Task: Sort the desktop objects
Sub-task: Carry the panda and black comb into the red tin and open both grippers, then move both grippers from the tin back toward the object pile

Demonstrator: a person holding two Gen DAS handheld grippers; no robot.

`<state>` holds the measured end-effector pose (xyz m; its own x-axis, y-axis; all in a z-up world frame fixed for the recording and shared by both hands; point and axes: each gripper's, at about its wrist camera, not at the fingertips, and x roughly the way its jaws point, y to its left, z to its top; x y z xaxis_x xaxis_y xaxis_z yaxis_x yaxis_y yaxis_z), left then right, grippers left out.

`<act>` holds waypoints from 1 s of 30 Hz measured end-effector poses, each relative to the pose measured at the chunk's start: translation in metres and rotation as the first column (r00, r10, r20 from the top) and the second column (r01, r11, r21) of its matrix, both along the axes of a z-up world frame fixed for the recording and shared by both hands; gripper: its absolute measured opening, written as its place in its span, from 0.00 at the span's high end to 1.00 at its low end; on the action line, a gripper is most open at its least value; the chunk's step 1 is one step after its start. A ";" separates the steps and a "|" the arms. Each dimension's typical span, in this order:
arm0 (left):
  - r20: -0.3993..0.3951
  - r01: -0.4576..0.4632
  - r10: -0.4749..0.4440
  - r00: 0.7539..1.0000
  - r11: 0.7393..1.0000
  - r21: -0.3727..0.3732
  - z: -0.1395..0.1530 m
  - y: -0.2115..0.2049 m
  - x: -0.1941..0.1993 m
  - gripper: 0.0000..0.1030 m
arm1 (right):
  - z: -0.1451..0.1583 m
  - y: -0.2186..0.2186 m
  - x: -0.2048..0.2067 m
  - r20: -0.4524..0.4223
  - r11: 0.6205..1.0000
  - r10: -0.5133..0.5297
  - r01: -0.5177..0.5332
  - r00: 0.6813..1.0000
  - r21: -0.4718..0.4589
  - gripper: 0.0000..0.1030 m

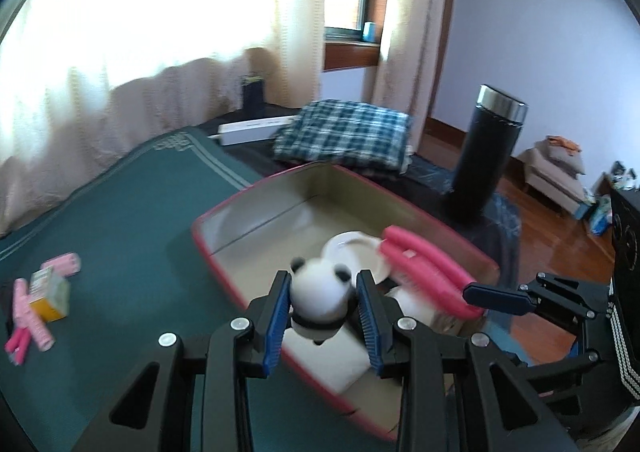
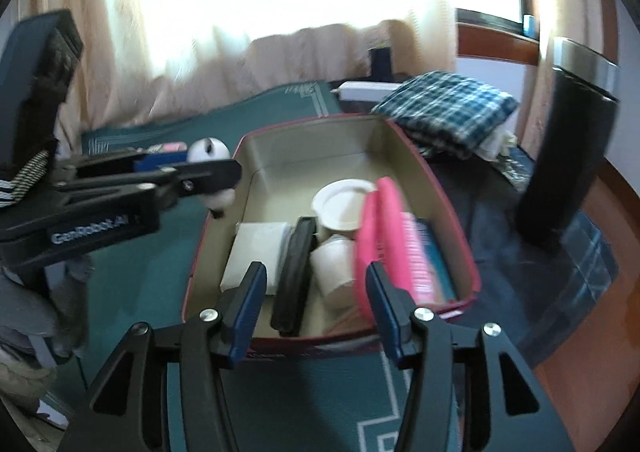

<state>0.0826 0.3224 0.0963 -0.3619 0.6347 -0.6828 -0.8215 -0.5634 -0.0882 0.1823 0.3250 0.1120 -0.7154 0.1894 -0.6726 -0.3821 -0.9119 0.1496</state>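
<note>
Sorting partway along. Left tongs (image 1: 325, 316) gripping the panda figure (image 1: 319, 292) between both pads, carrying it over the near left rim of the red-edged box (image 1: 218, 252), not yet lowered in.

Right tongs (image 2: 316, 304) standing fairly wide with nothing between the pads, hanging just short of the box's near wall; the pink comb (image 2: 386, 236) lying just ahead of the right pad, seemingly freed, though blur is making contact hard to judge.

Already resting in the box beyond the right tongs: white lidded cup (image 2: 340, 207), second white cup (image 2: 336, 268), black case (image 2: 294, 276), white folded packet (image 2: 256, 256).

Still waiting on the green mat (image 1: 120, 211), well left of the left tongs: pink hair rollers (image 1: 30, 316), small yellow-green carton (image 1: 50, 294). Dark flask (image 1: 486, 155) and plaid cloth (image 1: 344, 135) sitting beyond the box, probably not part of the sort.
</note>
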 end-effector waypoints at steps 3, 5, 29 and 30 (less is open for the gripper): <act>0.001 0.000 0.000 1.000 1.000 0.028 0.003 0.004 0.001 0.23 | 0.004 0.001 0.008 -0.024 1.000 -0.019 0.019 1.000 -0.012 0.45; -0.013 0.000 0.001 1.000 0.999 0.032 0.006 0.001 0.003 0.23 | 0.005 0.000 0.012 -0.033 1.000 -0.024 0.024 0.999 -0.015 0.44; -0.021 -0.285 0.285 0.958 0.958 0.024 0.000 -0.123 -0.045 0.23 | 0.012 -0.075 -0.054 -0.073 0.991 0.121 -0.125 0.990 -0.052 0.37; -0.016 -0.308 0.308 0.951 0.951 0.025 -0.002 -0.134 -0.051 0.23 | 0.012 -0.079 -0.058 -0.077 0.990 0.124 -0.129 0.989 -0.058 0.37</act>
<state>0.0317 0.1880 0.0944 -0.5550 0.5053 -0.6608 -0.6102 -0.7872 -0.0896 0.1244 0.2461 0.1243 -0.7787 0.0530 -0.6251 -0.2499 -0.9402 0.2315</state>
